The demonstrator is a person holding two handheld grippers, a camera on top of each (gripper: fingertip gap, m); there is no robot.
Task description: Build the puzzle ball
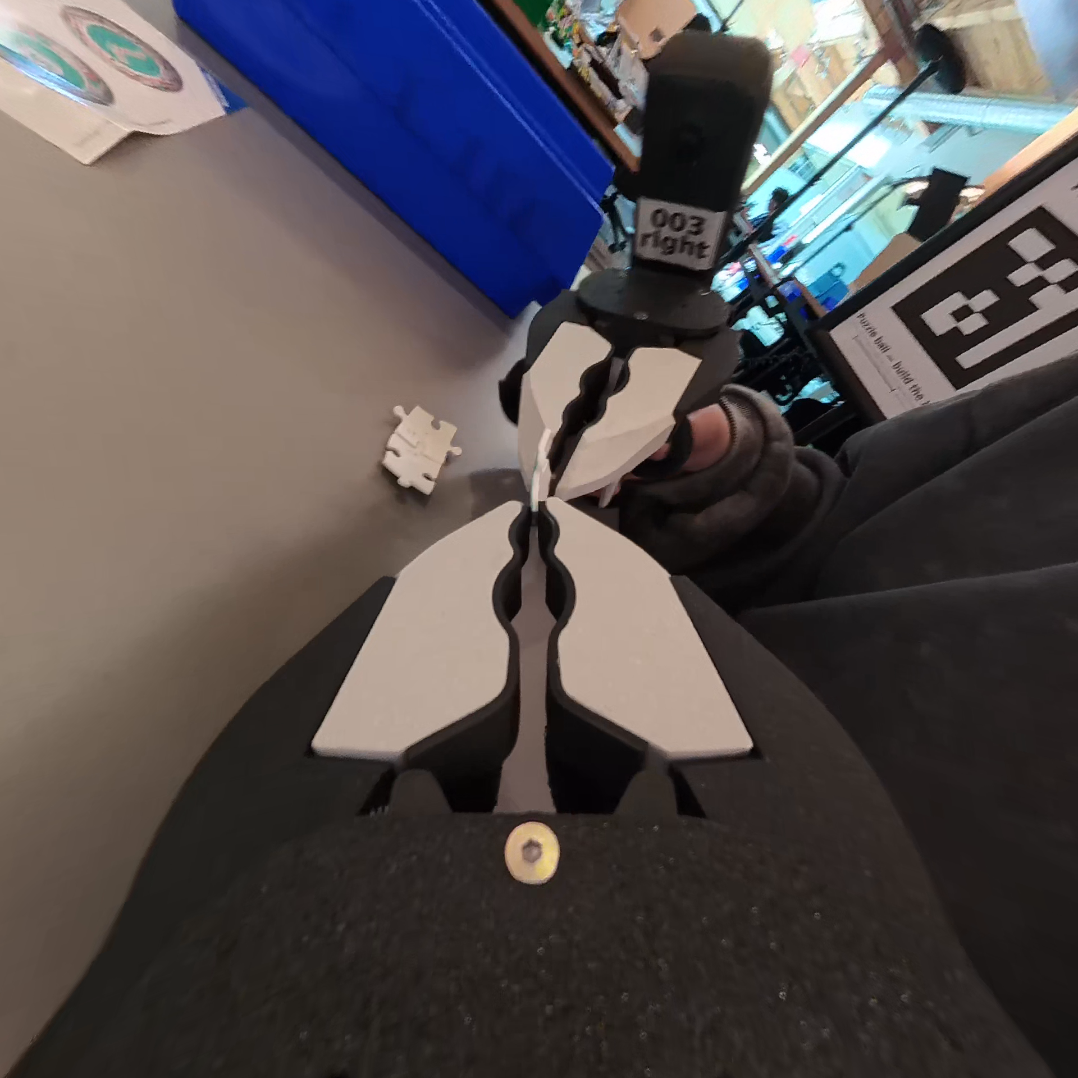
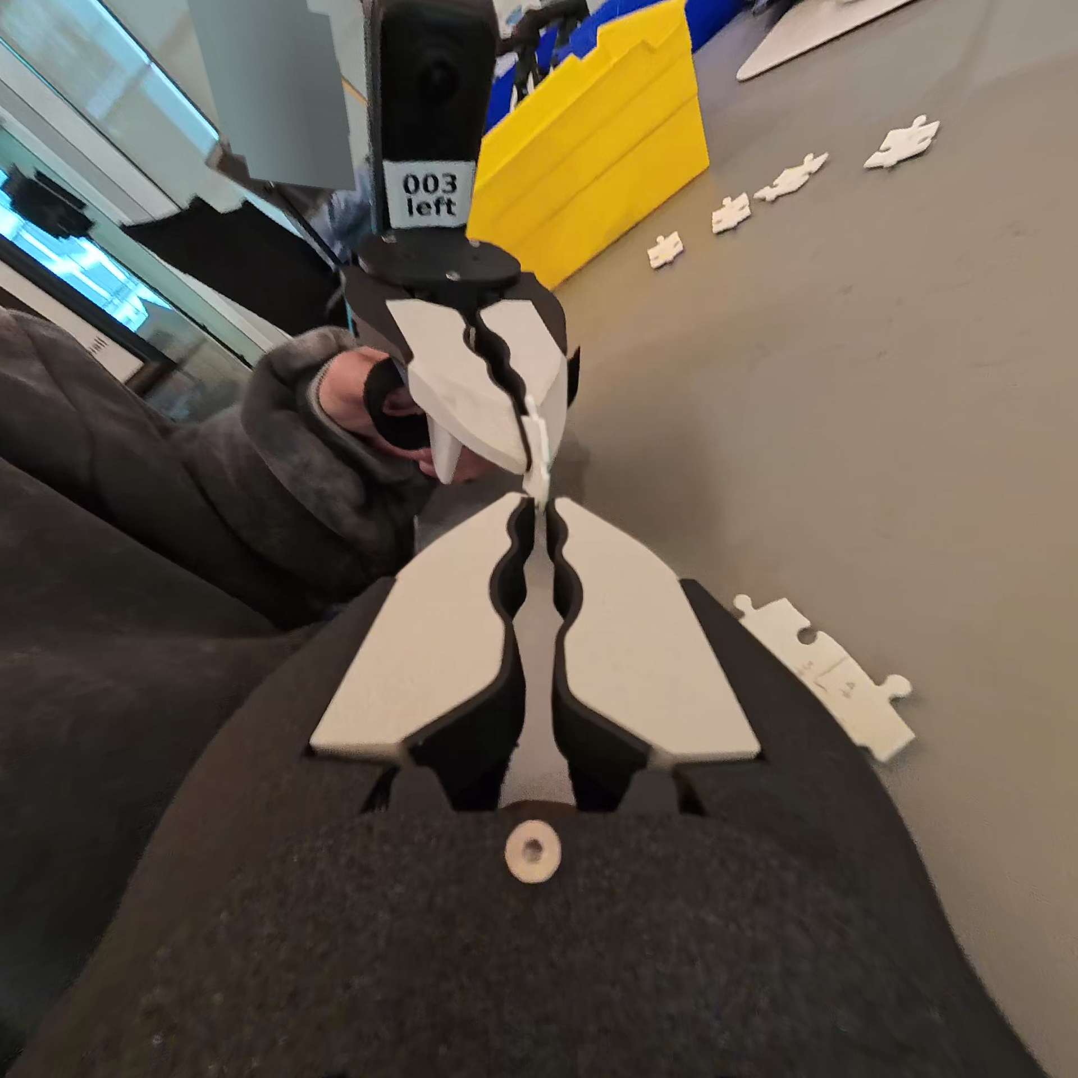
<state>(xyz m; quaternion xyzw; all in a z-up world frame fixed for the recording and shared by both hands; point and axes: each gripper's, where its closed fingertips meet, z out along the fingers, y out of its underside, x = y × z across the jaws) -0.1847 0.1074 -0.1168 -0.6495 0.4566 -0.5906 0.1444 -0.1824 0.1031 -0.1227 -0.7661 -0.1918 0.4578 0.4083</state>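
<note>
The two hand-held grippers meet tip to tip above the grey worktop [image 1: 175,361], each pinching a thin white jigsaw-shaped puzzle piece seen edge-on.

In the left wrist view, a printed sheet with round green pictures [image 1: 99,76] lies at the far left corner of the worktop, with a blue plastic bin [image 1: 408,134] beside it. Nearer, a small cluster of joined white puzzle pieces [image 1: 421,450] rests on the worktop, just left of the grippers. The left gripper [image 1: 534,516] has its white fingers [image 1: 443,630] nearly closed on the edge of a white piece [image 1: 532,512]. Facing it, the right gripper [image 1: 551,487] clamps its own white puzzle piece [image 1: 542,461]; the two pieces touch at the tips. A hand in a dark sleeve [image 1: 709,431] grips that tool.

In the right wrist view, a sleeved hand [image 2: 344,396] holds the left gripper [image 2: 534,466], whose piece [image 2: 535,449] meets the right gripper [image 2: 539,507], closed on its piece. A yellow plastic bin [image 2: 595,157] stands behind. Four loose white puzzle pieces [image 2: 729,213] lie in a row toward the far right edge, and a joined white section [image 2: 828,671] lies beside the right gripper's body.
</note>
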